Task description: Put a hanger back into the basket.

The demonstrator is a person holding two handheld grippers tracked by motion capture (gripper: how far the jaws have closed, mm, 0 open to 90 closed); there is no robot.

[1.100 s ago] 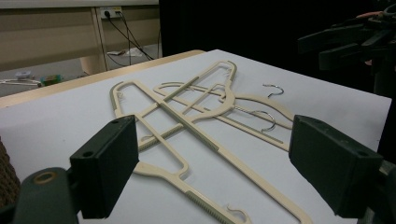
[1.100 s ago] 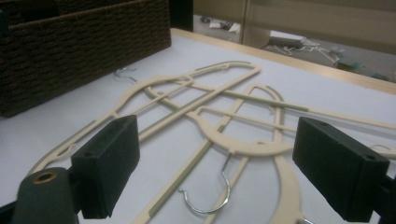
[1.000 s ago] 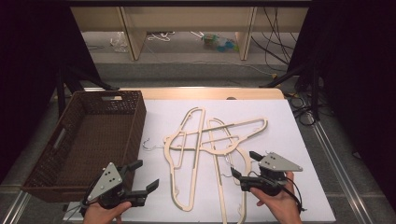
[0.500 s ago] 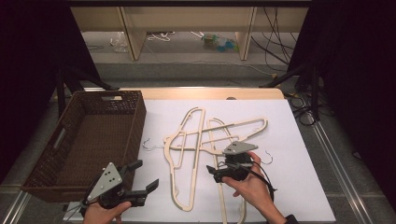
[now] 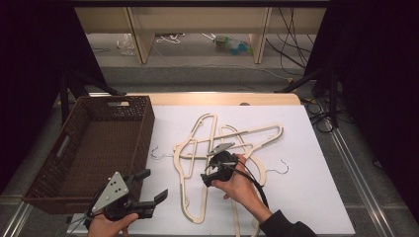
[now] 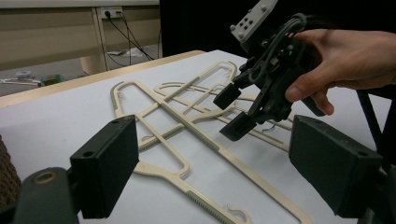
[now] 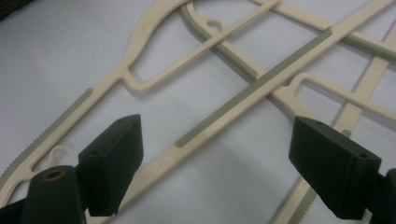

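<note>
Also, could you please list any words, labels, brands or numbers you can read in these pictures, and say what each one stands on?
None can be read: the cream hangers, the wicker basket, the white table cover and both sets of tongs, left and right, carry no legible text.

Cream plastic hangers (image 5: 232, 148) lie flat, crossed over each other, on the white table (image 5: 316, 197).

High view: the right gripper (image 5: 213, 173) and its hand (image 5: 237, 185) cover the middle of the cream hangers (image 5: 197, 197), so the crossing beneath cannot be traced. The lowest hanger end is hidden behind the forearm at bottom centre. The left hand (image 5: 106, 227) is cut by the bottom edge.

Right gripper view: every hanger bar (image 7: 252, 88) runs off the frame; which hanger each belongs to cannot be told.

Left gripper view: the basket (image 6: 5, 177) is a sliver at the left edge.
</note>
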